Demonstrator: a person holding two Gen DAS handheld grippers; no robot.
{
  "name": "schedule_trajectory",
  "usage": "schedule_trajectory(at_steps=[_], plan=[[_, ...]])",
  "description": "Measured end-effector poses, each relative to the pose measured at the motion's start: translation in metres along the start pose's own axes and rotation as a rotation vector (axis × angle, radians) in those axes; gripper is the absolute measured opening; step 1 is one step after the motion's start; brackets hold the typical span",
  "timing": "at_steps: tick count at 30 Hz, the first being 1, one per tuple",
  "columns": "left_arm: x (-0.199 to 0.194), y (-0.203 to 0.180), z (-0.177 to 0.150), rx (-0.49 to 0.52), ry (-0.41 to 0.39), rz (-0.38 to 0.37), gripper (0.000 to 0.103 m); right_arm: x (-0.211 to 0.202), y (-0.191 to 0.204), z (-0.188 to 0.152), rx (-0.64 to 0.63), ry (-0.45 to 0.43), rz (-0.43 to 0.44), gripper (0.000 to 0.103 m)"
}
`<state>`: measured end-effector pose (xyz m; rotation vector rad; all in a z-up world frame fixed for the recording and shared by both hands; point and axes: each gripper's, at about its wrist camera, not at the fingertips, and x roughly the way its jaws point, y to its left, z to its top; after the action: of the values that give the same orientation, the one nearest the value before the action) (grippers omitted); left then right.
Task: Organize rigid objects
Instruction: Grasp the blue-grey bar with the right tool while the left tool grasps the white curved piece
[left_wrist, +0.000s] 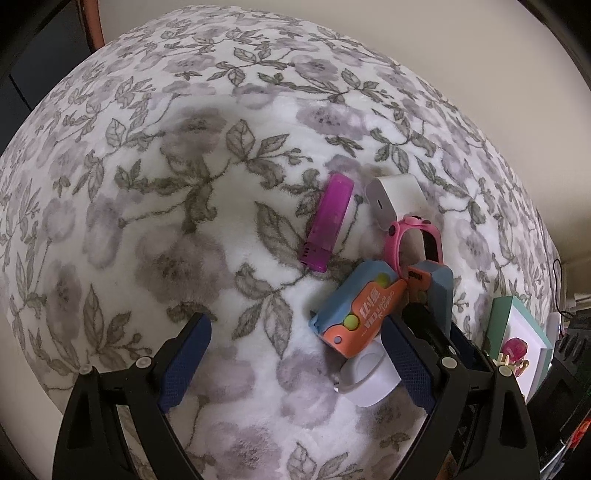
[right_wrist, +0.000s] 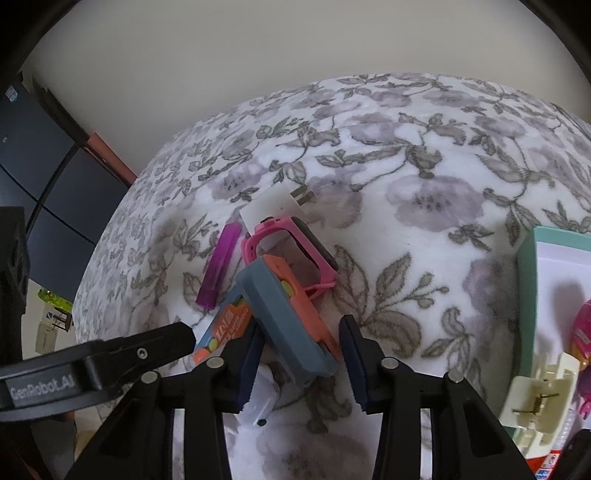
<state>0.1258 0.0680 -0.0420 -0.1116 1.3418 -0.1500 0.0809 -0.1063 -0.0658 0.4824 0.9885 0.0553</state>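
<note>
A: Where's the thing we're after?

B: The blue and orange folding toy (right_wrist: 284, 314) lies on the flowered blanket (right_wrist: 424, 177), in the near middle of a small pile. The pink watch (right_wrist: 291, 240) and a white charger (right_wrist: 273, 206) sit just behind it, and a purple lighter (right_wrist: 218, 266) lies to its left.

A: And the tongs?

B: The right gripper (right_wrist: 301, 363) has the toy's blue arm between its jaws. They're partly open; the left pad looks to touch it, while the right one stands clear, so there's no firm hold yet. The left gripper (left_wrist: 295, 362) hangs wide open with nothing in it.

A: How will it handle?

B: I'd guess light, hard plastic, stiff but hinged, so it may swing. Pinch the blue arm across its flat sides, near the hinge.
</note>
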Motion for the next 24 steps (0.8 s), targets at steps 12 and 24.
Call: schedule_trajectory(at_steps=[12, 24], plan=[[0.001, -0.012, -0.001, 0.009, 0.034, -0.06, 0.093, -0.01, -0.011, -0.005, 0.035, 0.03, -0.042, 0.025], [0.007, -0.05, -0.018, 0.145, 0.073, -0.088, 0.09, -0.025, -0.023, -0.025, 0.055, 0.107, -0.096, 0.023]])
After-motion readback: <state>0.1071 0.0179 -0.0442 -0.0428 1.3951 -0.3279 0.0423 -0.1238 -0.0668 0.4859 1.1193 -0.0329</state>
